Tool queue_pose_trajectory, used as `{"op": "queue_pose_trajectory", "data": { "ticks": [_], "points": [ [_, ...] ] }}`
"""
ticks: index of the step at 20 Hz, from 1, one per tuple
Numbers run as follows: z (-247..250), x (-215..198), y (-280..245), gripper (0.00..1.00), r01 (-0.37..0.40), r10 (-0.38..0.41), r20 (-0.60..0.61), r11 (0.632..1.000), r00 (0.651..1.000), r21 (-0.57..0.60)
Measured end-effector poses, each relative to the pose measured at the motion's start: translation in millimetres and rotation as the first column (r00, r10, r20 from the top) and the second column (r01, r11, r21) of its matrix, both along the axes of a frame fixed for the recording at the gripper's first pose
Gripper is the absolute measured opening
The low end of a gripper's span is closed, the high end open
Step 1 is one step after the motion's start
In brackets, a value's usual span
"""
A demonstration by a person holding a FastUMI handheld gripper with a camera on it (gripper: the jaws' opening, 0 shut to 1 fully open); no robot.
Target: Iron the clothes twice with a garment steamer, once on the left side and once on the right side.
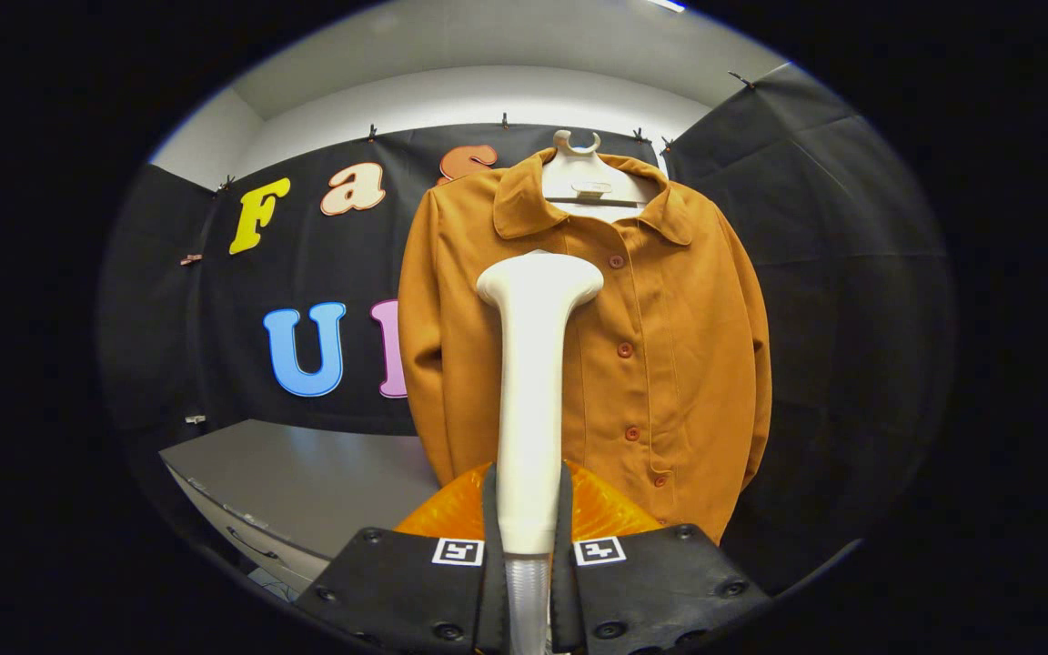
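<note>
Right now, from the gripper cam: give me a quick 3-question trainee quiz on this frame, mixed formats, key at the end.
1. True or false: the claw is shut on the steamer, both fingers pressing its white handle.
2. Multiple choice: the steamer's head sits in front of which part of the jacket? A) the hem B) the chest, beside the button row, below the collar C) a sleeve cuff
3. Fill in: the jacket hangs on a white ____.

Key: 1 true; 2 B; 3 hanger
</note>
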State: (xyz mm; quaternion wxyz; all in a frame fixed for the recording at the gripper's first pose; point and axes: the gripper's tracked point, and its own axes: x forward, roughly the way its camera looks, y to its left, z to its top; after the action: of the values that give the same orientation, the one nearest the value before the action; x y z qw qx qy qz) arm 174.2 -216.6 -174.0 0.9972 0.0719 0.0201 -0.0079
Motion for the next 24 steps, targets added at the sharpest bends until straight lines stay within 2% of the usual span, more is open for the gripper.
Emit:
{"op": "queue_pose_trajectory", "data": {
  "ticks": [16, 20, 24],
  "points": [
    [-111.5, -33.5, -1.1, 0.21, -0.017, 0.018, -0.21, 1.0, 0.977, 0.006],
    [-143.4, -43.2, 1.1, 0.21, -0.019, 0.022, -0.279, 1.0, 0.96, 0.014],
    [-184.4, -59.6, 0.6, 0.21, -0.024, 0.028, -0.389, 1.0, 0.921, 0.014]
  ]
}}
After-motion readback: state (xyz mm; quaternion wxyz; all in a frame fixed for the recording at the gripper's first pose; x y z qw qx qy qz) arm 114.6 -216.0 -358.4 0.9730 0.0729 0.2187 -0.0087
